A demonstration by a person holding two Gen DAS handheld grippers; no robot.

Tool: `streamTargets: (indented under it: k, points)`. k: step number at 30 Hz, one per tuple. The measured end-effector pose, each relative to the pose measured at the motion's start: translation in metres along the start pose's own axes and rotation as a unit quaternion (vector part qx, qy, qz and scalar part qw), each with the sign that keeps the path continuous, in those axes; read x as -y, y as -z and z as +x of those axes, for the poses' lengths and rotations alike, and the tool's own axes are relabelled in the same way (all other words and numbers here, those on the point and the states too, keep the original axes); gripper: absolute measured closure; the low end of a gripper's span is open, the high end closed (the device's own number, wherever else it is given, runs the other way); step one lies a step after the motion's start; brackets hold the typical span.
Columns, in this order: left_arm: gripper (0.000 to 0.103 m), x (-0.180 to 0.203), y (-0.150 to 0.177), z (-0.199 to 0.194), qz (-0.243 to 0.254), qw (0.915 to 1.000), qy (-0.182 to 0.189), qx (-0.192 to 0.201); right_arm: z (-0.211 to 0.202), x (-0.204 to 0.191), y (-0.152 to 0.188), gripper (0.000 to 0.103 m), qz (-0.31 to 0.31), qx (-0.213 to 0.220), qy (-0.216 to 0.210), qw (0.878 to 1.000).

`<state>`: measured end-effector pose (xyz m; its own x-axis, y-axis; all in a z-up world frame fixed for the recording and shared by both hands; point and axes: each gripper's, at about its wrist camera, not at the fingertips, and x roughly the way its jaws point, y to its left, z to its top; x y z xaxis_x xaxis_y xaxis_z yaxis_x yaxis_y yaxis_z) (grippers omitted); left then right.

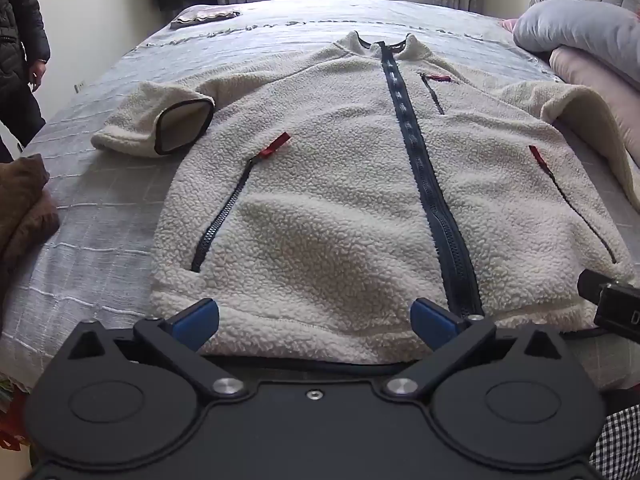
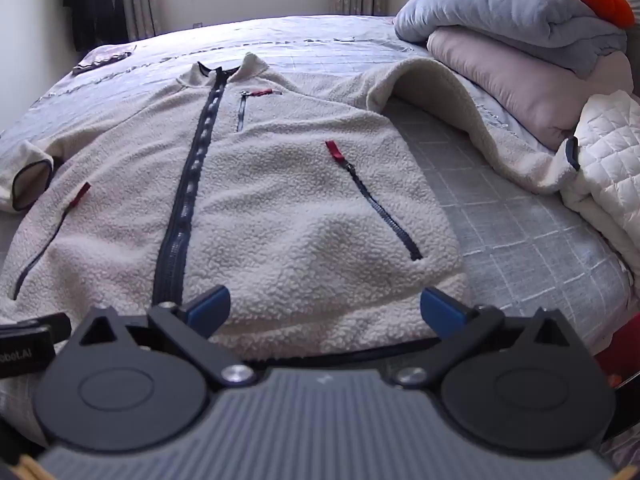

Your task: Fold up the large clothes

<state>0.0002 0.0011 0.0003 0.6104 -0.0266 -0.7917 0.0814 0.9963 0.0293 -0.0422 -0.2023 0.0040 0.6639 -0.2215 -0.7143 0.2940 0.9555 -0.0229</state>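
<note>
A cream fleece jacket with a navy front zip lies face up and spread flat on the bed, collar far, hem near me; it also shows in the right wrist view. Its left sleeve is folded in beside the body. Its right sleeve bends toward the bedding pile. My left gripper is open over the hem left of the zip. My right gripper is open over the hem right of the zip. Neither holds anything.
The bed has a grey checked sheet. Folded duvets and a white quilted cover are stacked at the right. A brown garment lies at the left edge. A person in a dark coat stands at the far left.
</note>
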Motion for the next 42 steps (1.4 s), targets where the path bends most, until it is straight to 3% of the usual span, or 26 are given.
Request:
streamTargets:
  k: [42]
  points:
    - [0.0, -0.009, -0.001, 0.011, 0.008, 0.9999, -0.006, 0.001, 0.012, -0.026, -0.001, 0.0, -0.054, -0.015, -0.004, 0.998]
